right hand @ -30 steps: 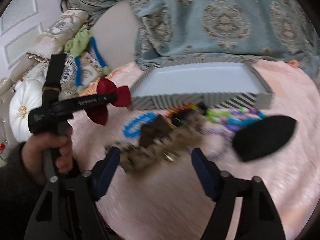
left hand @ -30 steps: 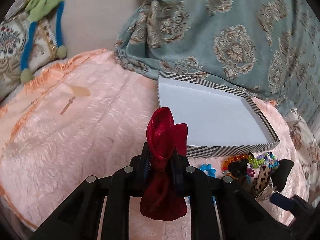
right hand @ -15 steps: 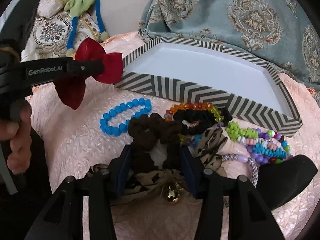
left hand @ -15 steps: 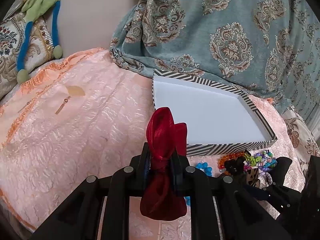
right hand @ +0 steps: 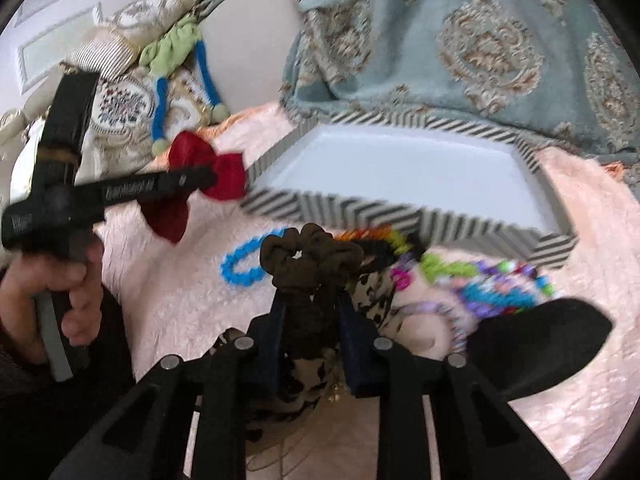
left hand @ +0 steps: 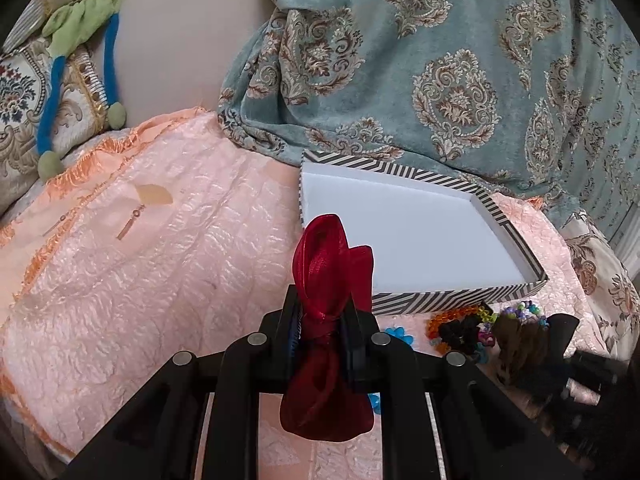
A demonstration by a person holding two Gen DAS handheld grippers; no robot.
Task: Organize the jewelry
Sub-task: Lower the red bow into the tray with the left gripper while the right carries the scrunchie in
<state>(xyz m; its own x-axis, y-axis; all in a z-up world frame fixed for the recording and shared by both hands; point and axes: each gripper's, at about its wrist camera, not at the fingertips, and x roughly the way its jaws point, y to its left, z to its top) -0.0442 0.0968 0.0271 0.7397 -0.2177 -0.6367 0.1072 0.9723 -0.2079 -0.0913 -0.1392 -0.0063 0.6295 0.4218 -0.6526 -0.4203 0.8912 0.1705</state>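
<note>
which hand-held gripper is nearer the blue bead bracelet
Right. The right hand-held gripper, closing on a brown scrunchie, sits just beside the blue bead bracelet. The left hand-held gripper, clamping a red bow, is farther off.

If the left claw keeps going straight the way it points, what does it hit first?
Probably the near striped wall of the white box, just beyond the red bow gripped in the left claw; depth is uncertain.

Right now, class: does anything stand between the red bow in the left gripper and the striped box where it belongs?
Nothing visible does. The red bow is clamped in the left gripper, and only the near wall of the empty striped box lies ahead.
</note>
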